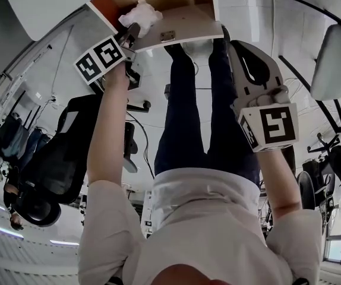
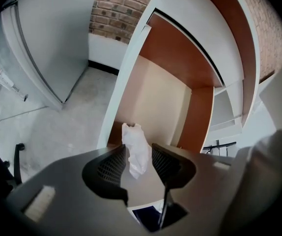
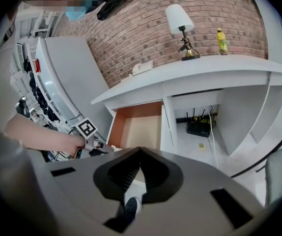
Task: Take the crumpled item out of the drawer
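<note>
Standing wide apart, the jaws of the left claw (image 2: 138,154) flank the crumpled white paper-like item (image 2: 135,144) without clamping it. The item sits by the left wall inside the open white-fronted drawer with orange-brown sides (image 2: 200,117). The right claw (image 3: 140,150), jaws closed together on nothing, is well back from the white desk surface (image 3: 205,65).
</note>
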Demonstrator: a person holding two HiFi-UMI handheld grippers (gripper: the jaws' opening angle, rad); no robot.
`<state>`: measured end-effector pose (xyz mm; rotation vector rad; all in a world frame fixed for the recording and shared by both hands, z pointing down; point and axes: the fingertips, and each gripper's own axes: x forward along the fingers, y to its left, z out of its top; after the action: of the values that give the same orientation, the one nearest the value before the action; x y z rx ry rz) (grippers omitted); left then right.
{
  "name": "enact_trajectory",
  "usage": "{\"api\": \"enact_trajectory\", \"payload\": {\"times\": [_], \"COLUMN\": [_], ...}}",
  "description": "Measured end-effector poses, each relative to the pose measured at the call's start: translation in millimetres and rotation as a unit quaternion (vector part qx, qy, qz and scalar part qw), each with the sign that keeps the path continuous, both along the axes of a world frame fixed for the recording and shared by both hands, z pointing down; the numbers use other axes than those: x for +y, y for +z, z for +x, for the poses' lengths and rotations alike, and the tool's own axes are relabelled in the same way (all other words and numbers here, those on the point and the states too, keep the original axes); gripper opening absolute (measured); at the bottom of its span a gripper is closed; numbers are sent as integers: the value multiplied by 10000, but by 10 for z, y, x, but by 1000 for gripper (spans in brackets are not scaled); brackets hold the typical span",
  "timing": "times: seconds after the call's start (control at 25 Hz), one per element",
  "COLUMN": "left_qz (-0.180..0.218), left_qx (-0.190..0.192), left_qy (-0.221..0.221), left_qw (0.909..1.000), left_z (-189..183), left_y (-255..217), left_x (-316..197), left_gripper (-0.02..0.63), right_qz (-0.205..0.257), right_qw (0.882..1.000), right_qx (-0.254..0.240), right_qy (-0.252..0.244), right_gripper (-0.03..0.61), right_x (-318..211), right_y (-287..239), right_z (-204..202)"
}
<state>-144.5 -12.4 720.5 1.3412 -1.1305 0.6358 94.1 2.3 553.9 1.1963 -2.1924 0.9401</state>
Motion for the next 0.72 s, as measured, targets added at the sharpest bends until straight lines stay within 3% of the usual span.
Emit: {"api": "enact_trajectory", "payload": {"times": [0.16,0.36,0.44,0.52,0.72], "left_qz": [-240,-591,-679,-688,-621], "left_qx": [-71,-46,-98,-182,-207], "left_qy": [-2,260,344,472,604], "left_qw": [9997,9979,9971,9963,9960], "left_z": [-60,-106,-136,-150,-141], "left_y": [51,118,132,138,139], "left_x": [-29,5,-6,-26,-43], "left_gripper": [132,125,79,16,9], "right_qz": [-40,101,135,114,40], "right_qw": [10000,9998,9997,9998,9999], "right_qx": [-37,129,167,150,93], "right_qy": [40,-81,-129,-106,-55], "right_gripper": [8,8,8,8,8], "right_x": [-36,-105,-136,-153,-159], "right_y": [24,-11,-23,-22,17], "right_z": [31,17,9,22,21]}}
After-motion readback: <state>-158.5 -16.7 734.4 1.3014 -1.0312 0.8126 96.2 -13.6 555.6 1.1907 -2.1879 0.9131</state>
